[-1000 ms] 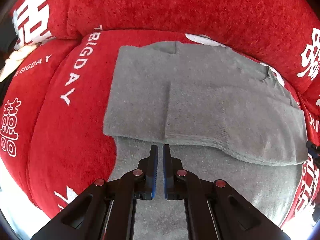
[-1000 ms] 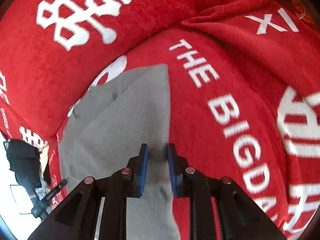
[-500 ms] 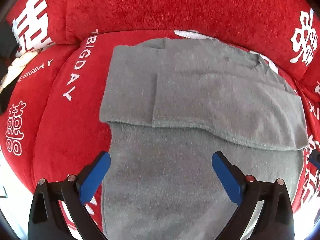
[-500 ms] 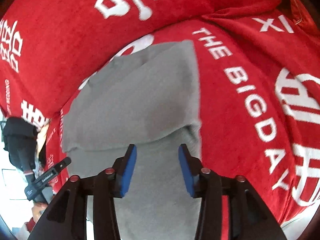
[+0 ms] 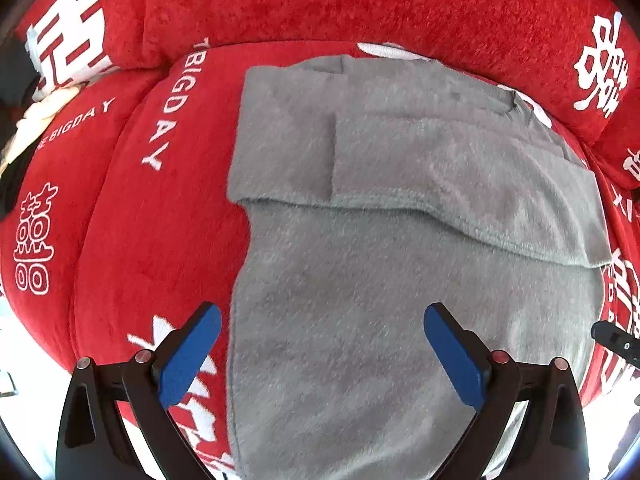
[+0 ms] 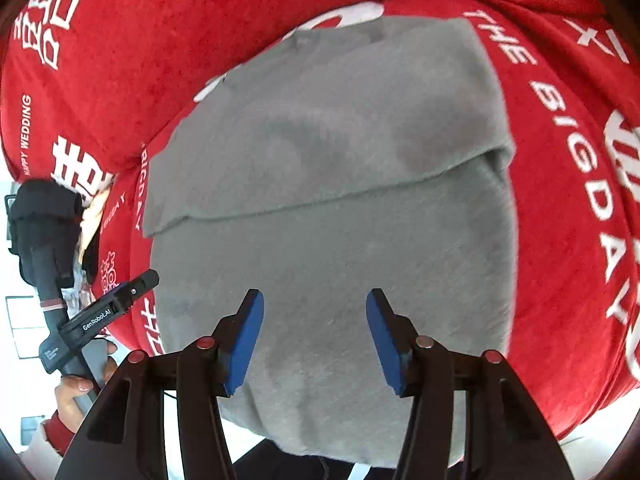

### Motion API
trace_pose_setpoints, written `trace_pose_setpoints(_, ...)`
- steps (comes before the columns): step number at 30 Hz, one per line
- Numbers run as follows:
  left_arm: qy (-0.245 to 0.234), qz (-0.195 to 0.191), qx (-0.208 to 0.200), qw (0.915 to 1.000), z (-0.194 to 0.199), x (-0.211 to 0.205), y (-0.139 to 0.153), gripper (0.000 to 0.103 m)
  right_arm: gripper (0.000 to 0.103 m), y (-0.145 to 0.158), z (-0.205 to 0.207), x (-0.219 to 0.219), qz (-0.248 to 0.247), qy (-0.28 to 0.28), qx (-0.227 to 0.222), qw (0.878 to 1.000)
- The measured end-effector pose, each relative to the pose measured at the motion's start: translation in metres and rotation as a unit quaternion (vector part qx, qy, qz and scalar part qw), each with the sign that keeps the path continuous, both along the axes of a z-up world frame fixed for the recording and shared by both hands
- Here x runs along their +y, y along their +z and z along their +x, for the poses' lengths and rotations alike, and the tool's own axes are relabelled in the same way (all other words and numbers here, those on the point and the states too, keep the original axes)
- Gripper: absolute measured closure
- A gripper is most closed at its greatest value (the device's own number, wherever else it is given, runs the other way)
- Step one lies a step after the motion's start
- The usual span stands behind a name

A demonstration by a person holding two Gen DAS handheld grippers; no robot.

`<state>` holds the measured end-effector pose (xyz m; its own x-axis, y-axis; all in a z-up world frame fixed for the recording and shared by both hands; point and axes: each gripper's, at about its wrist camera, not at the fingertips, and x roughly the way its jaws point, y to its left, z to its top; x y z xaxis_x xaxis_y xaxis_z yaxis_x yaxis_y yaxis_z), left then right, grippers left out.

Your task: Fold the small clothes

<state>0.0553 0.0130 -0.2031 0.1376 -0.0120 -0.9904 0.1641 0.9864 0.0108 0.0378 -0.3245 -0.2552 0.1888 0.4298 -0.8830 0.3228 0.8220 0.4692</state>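
Over the red cover [image 5: 132, 240], we have let go: a second ago both grippers were pinched nearly shut, and now the left gripper [image 5: 322, 346] and right gripper [image 6: 314, 336] gape wide, empty. Our grey top [image 5: 400, 300] lies flat, sleeves folded across, so the bottom half comes next, we judge.

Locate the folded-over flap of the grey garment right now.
The folded flap lies across the grey garment's far half, beyond both open grippers, near the red cushion backrest.

red plush cover [image 5: 152, 240] with white lettering, folded grey garment [image 5: 400, 280] lying flat on it
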Motion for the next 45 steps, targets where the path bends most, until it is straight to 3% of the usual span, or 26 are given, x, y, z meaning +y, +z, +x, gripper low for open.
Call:
trace_pose_setpoints(11, -0.001, -0.033, 0.028, 0.9991, -0.018, 0.03, 0.002, 0.002, 0.045, 0.002, -0.007, 0.058, 0.004, 0.008, 0.023, 1.0)
trace_pose_setpoints(19, -0.017, -0.037, 0.057, 0.9975, -0.038, 0.041, -0.01, 0.002, 0.045, -0.004, -0.023, 0.084, 0.027, -0.015, 0.037, 0.999)
trace_pose_setpoints(23, -0.007, -0.035, 0.057, 0.9977, -0.051, 0.046, -0.01, 0.002, 0.045, -0.003, -0.035, 0.079, 0.033, -0.014, 0.04, 0.999)
trace_pose_setpoints(29, 0.043, -0.026, 0.063, 0.9967, -0.081, 0.059, -0.015, 0.002, 0.045, 0.001, -0.063, 0.049, 0.048, 0.0, 0.005, 0.999)
trace_pose_setpoints(34, 0.073, -0.06, 0.06, 0.9937, -0.122, 0.065, -0.011, 0.002, 0.042, 0.0, -0.104, 0.009, 0.074, 0.007, -0.012, 0.997)
trace_pose_setpoints(38, 0.079, -0.076, 0.048, 0.9928, -0.16, 0.069, -0.006, 0.002, 0.042, -0.01, -0.143, -0.016, 0.076, 0.038, 0.006, 0.996)
trace_pose_setpoints(45, 0.081, -0.081, 0.069, 0.991, -0.203, 0.076, -0.025, 0.002, 0.042, -0.064, -0.207, -0.027, 0.074, 0.046, 0.074, 0.993)
